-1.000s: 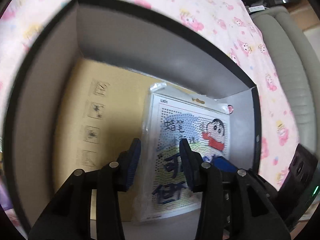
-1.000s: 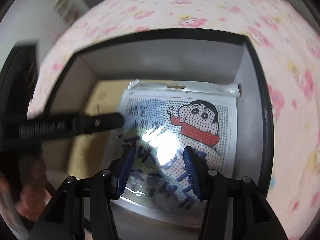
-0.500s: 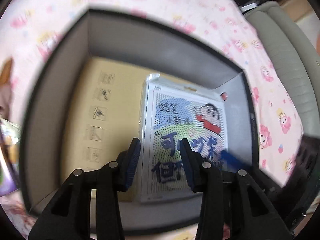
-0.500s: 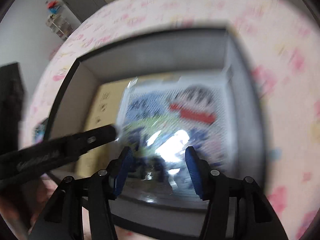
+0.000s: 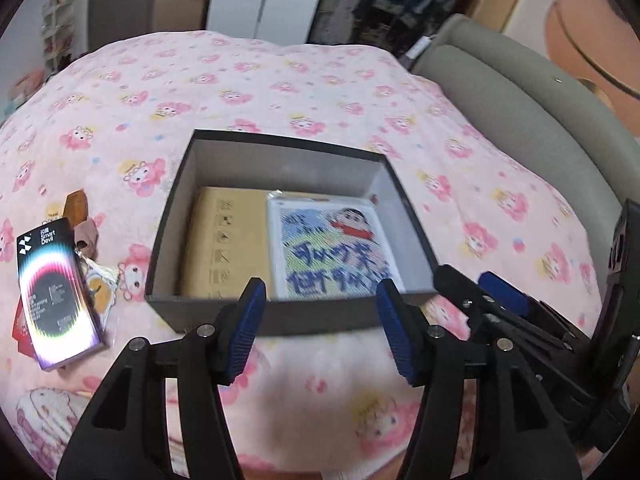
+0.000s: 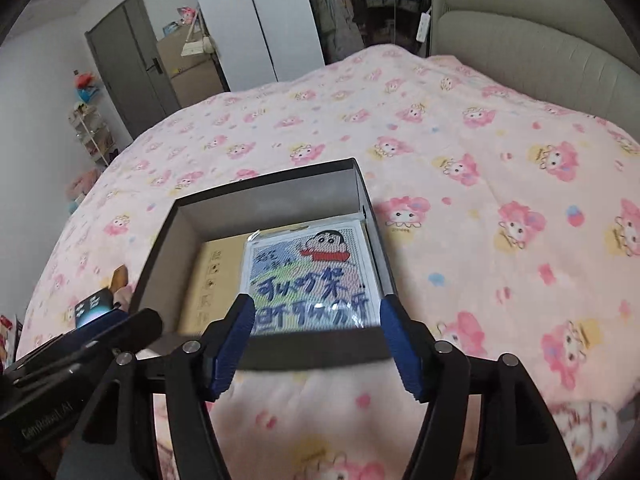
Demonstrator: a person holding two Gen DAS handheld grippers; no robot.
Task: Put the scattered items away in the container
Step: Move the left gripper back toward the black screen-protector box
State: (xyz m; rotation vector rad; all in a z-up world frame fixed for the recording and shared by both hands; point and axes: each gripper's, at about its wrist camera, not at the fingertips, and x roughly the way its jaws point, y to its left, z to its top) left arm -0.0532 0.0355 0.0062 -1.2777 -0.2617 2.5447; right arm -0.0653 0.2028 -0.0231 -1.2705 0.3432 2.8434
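A black open box [image 5: 276, 316] [image 6: 304, 350] sits on the pink bedspread. Inside lie a flat tan carton [image 5: 228, 240] [image 6: 212, 280] and a cartoon-printed packet [image 5: 332, 252] [image 6: 312, 280] on the right side. My left gripper [image 5: 320, 332] is open and empty, just short of the box's near wall. My right gripper [image 6: 316, 346] is open and empty, also at the near wall. On the bed left of the box lie a dark phone-accessory box [image 5: 56, 292] [image 6: 94, 308], a small brown item [image 5: 78, 206] and keychain charms [image 5: 100, 280].
The pink cartoon bedspread [image 5: 280, 80] [image 6: 480, 240] spreads all round the box. A grey padded headboard [image 5: 540, 120] [image 6: 520, 32] runs along the right. The right gripper [image 5: 500, 308] shows at the left view's right edge; the left gripper [image 6: 80, 352] shows at the right view's left.
Both grippers have pulled back and up out of the box, from close over the packet to outside its near wall. The packet stays lying in the box.
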